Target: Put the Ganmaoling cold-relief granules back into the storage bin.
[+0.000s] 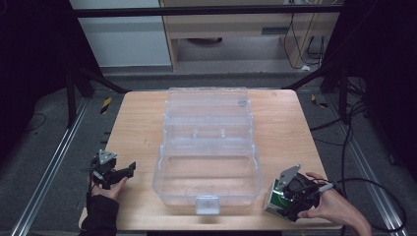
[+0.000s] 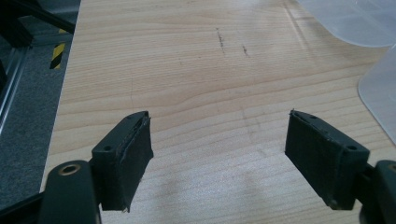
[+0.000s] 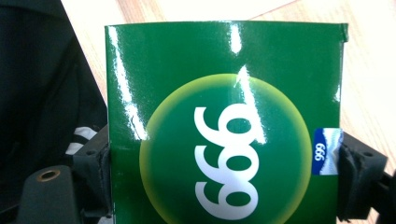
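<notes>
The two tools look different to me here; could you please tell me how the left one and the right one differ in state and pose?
The left tool stands open with nothing but bare wooden table between its jaws, whereas the right tool is shut on a green box.

In the high view the left tool sits at the table's left edge, while the right tool is at the near right corner beside the clear plastic case.

Both are hand-held with black jaws.

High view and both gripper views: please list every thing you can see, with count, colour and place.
table: one, light wood, centre of the high view.
storage box: one, clear plastic, lid open, middle of the table.
carton: one, green with white digits in a yellow-green circle, near right corner of the table, between the right gripper's jaws.
left gripper: one, black, open, above bare wood at the near left edge.
right gripper: one, black, shut on the carton.
hands: two, one behind each gripper.
</notes>
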Action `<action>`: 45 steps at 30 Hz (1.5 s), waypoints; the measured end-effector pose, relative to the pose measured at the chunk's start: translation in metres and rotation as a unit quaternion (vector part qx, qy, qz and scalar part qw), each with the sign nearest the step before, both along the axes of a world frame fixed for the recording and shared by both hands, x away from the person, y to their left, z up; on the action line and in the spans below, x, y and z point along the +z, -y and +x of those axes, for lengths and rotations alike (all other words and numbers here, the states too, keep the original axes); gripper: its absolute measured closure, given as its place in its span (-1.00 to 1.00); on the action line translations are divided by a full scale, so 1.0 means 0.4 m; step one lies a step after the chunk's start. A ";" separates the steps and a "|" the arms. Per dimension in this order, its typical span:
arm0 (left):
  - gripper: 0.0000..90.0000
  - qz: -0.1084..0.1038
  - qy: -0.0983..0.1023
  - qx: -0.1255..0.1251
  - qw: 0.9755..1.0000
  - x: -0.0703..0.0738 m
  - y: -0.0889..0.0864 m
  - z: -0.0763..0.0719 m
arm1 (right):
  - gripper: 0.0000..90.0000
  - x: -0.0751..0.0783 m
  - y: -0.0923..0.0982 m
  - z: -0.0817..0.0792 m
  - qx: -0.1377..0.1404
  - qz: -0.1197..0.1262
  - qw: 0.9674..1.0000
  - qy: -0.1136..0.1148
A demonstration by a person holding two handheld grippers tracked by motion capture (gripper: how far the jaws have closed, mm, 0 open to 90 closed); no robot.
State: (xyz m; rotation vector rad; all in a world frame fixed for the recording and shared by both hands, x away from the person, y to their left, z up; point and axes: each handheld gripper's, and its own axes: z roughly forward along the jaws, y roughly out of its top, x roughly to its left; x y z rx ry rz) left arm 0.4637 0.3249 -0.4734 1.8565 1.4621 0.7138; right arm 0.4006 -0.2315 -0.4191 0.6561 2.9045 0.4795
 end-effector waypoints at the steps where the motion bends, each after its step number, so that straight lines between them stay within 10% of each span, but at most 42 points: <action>1: -0.51 0.000 0.000 0.000 1.000 0.000 0.000 0.000 | -0.64 0.013 0.007 -0.001 -0.005 0.006 1.000 0.004; 30: -0.51 -0.001 -0.002 -0.001 1.000 0.000 -0.001 0.001 | -0.64 0.240 -0.017 0.019 0.009 0.023 0.996 0.083; 45: -0.51 -0.001 0.000 0.000 1.000 0.000 -0.002 0.000 | -0.64 0.278 -0.093 0.070 0.013 0.037 0.994 0.097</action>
